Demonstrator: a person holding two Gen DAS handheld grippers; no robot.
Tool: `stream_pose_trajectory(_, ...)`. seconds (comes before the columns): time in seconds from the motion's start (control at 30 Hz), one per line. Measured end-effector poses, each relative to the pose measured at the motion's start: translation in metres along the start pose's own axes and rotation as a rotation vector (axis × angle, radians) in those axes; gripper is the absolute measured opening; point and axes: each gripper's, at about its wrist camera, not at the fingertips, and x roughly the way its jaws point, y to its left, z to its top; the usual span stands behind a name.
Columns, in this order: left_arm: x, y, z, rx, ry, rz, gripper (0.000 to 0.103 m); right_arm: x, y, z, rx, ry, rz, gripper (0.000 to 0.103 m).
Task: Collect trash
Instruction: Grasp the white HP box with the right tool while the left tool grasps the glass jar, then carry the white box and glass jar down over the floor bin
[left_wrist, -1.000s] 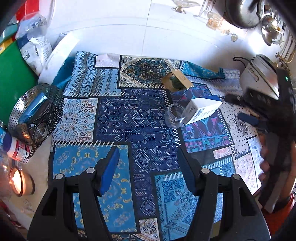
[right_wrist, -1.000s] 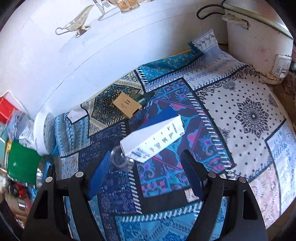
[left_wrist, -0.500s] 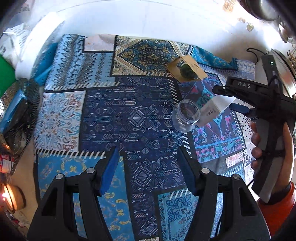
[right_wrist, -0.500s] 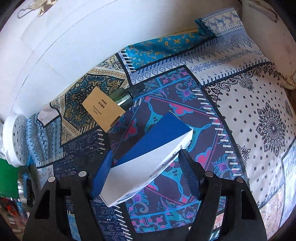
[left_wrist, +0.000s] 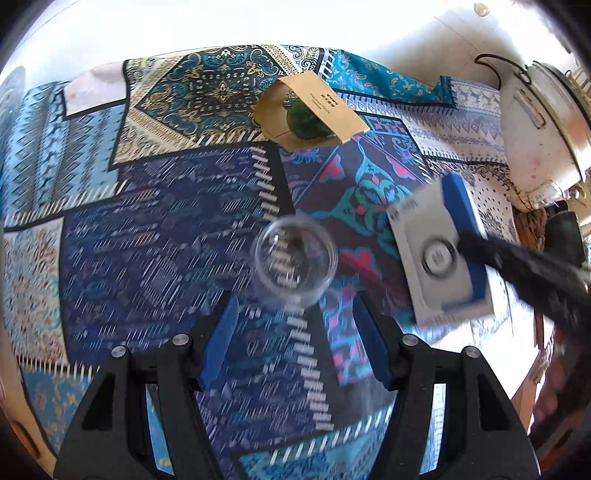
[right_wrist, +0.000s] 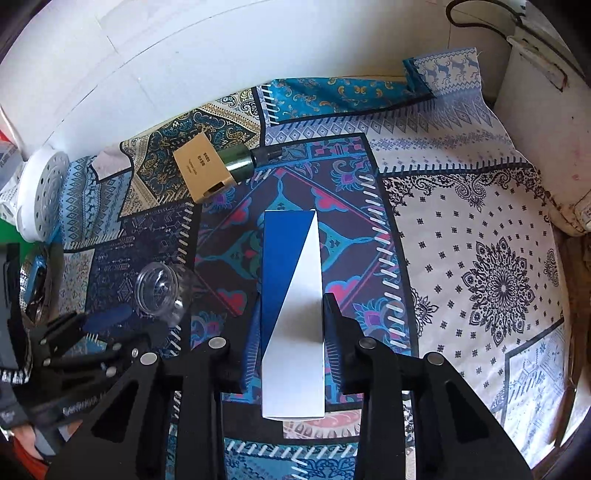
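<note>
the right gripper (right_wrist: 291, 325) is clamped on a blue-and-white carton (right_wrist: 291, 295), one finger pressed to each long side; in the left wrist view the carton (left_wrist: 439, 254) appears tilted above the patchwork tablecloth (left_wrist: 155, 236), though contact with the cloth cannot be judged. the left gripper (left_wrist: 293, 347) stands wide, holding nothing, with a clear plastic jar (left_wrist: 293, 266) lying just ahead of its blue fingertips (left_wrist: 221, 339); that view is motion-blurred. the right wrist view shows the jar (right_wrist: 159, 291) on its side on the cloth, beside the left gripper (right_wrist: 107, 321). further back, a green bottle (right_wrist: 243, 160) lies half inside a brown cardboard sleeve (right_wrist: 201, 166), near the white wall. a white cooker (left_wrist: 532, 129) sits at the cloth's far right edge.
</note>
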Motion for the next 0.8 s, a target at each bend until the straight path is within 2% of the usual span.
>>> stream_pose_trajectory(0.17, 0.015, -0.001, 0.012, 0.001, -0.021, 0.055, 0.063, -0.004, 0.000, -0.008, -0.036, 0.003, -0.038, 0.029)
stream_pose_trajectory(0.27, 0.019, 0.001, 0.014, -0.007, -0.033, 0.049, 0.054, -0.001, 0.007, -0.009, -0.069, 0.013, -0.044, 0.031)
stream_pose_trajectory(0.4, 0.020, 0.001, 0.014, -0.002, -0.048, 0.049, 0.053, 0.011, 0.015, -0.010, -0.105, 0.047, -0.065, 0.033)
stream_pose_trajectory(0.47, 0.019, 0.002, 0.013, 0.005, -0.055, 0.055, 0.053, 0.014, 0.017, -0.011, -0.104, 0.040, -0.066, 0.031)
stream_pose_trajectory(0.8, -0.027, -0.004, -0.004, 0.075, -0.116, 0.024, 0.053, -0.021, 0.018, -0.026, -0.015, -0.049, -0.078, 0.029)
